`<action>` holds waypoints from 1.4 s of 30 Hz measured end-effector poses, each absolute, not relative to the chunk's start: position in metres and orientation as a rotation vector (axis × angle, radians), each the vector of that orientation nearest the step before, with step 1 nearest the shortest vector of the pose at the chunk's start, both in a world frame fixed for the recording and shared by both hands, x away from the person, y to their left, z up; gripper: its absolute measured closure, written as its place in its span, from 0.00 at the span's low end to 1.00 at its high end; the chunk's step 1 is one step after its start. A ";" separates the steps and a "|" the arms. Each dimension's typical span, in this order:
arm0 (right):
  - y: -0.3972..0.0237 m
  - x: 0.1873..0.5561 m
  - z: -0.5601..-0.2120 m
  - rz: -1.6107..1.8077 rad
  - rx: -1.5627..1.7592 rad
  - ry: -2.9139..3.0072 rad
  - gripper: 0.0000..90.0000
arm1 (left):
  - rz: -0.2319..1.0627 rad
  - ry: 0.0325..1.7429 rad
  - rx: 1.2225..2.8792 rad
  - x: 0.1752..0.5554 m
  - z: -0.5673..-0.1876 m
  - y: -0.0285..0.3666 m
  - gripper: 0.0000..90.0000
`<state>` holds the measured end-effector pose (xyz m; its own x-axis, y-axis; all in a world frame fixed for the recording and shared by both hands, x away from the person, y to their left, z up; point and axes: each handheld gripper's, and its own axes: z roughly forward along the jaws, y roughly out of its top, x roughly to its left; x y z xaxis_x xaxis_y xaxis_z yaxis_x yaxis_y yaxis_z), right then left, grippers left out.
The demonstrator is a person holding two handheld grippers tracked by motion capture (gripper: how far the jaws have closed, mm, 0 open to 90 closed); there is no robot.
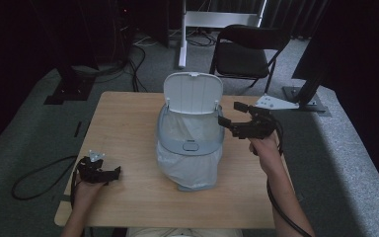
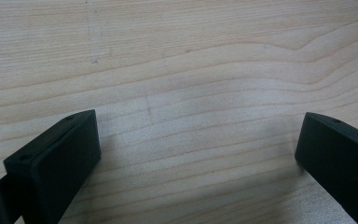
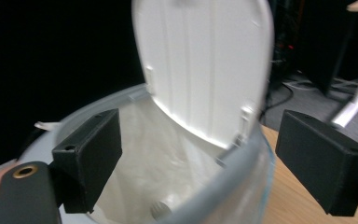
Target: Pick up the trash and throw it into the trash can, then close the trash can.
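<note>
My right tool (image 1: 228,114) stood at the rim of the small grey plastic bin (image 1: 190,146), its jaws spread wide with nothing between them. In the right gripper view one jaw lay over the bin's mouth and the other outside the wall, so the grey rim (image 3: 223,186) ran beneath the gap between them without touching either pad. The bin's white hinged lid (image 1: 193,92) stood upright just beyond the tool, fully open. A thin white plastic liner bag (image 1: 190,170) was fitted inside the bin, below and ahead of the tool, and its loose skirt was draped down the outside of the front wall onto the pale wooden surface (image 1: 128,133). A small pale cylindrical object (image 3: 164,208) lay deep in the liner under the nearer jaw; it was too blurred to identify.

My left tool (image 1: 109,174) rested low on the surface, well apart from the bin, jaws likewise spread and holding nothing; bare wood grain showed between them in the left gripper view.

Judgement: the lid was already up and the liner was seated, and an item appeared to be deposited inside. What seemed left was to draw the right tool clear of the rim and shut the lid. The overhanging liner might also need tidying.
</note>
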<state>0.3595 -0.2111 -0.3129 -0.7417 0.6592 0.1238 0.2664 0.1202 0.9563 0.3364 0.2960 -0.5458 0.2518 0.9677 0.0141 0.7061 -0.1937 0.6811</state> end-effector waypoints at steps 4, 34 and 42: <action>-0.219 0.363 -0.320 1.612 0.976 2.039 0.15 | 0.612 1.518 1.972 0.336 -0.546 0.296 0.00; -0.245 0.436 -0.314 1.562 1.209 1.931 0.16 | 0.612 1.515 1.972 0.337 -0.546 0.296 0.00; -0.231 0.452 -0.308 1.563 1.237 1.946 0.16 | 0.612 1.513 1.973 0.337 -0.546 0.296 0.00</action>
